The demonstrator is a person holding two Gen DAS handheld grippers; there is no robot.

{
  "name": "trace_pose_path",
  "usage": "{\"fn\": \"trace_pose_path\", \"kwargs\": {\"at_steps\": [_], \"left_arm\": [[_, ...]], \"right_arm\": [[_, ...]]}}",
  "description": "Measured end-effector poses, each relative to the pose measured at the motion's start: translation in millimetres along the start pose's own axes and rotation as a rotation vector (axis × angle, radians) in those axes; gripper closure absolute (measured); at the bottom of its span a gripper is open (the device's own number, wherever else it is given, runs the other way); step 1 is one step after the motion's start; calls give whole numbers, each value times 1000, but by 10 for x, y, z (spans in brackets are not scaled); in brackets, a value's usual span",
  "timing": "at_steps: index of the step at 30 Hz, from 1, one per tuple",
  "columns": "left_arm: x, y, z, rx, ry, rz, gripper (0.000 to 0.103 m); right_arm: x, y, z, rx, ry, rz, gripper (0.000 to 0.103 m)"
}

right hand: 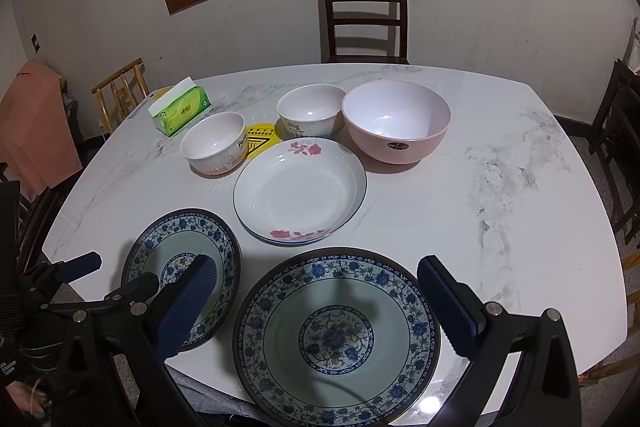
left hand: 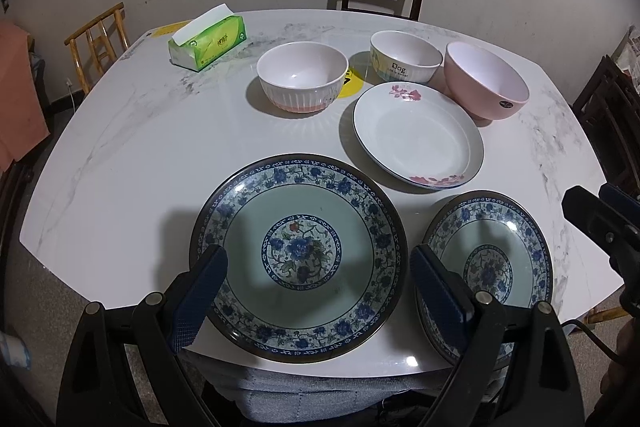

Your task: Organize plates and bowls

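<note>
Left wrist view: right blue-patterned plate (left hand: pixel 494 267) partly hidden at 7 o'clock by the left gripper's right finger (left hand: pixel 438 291); its near rim cannot be seen. Right gripper (left hand: pixel 600 223) cut off by the frame edge at 3 o'clock; jaw state unreadable here. Dog bowl (left hand: pixel 404 57) lettering below "Dog" too small to read. Pink bowl (left hand: pixel 486 81) dark label (left hand: pixel 506 104) illegible.

Right wrist view: near blue-patterned plate (right hand: pixel 336 337) cut off by the frame edge at 6 o'clock. Far-left plate (right hand: pixel 182 267) overlapped by 1 blue pad (right hand: pixel 188 307). Tissue box (right hand: pixel 180 111) print too small to read.
</note>
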State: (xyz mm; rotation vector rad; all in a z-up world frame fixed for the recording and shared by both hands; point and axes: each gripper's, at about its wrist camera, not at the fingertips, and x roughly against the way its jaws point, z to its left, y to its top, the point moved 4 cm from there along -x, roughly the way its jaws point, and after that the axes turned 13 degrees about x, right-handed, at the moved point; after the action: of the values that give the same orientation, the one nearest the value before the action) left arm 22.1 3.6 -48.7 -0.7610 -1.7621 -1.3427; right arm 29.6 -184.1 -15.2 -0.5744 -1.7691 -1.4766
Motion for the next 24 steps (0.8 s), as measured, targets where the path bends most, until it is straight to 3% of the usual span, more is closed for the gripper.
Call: {"fn": "trace_pose_path", "kwargs": {"at_steps": [24], "left_arm": [[-8,3,-12,-1,2,2,12]], "right_arm": [[-12,-10,10,0,9,10,4]]}}
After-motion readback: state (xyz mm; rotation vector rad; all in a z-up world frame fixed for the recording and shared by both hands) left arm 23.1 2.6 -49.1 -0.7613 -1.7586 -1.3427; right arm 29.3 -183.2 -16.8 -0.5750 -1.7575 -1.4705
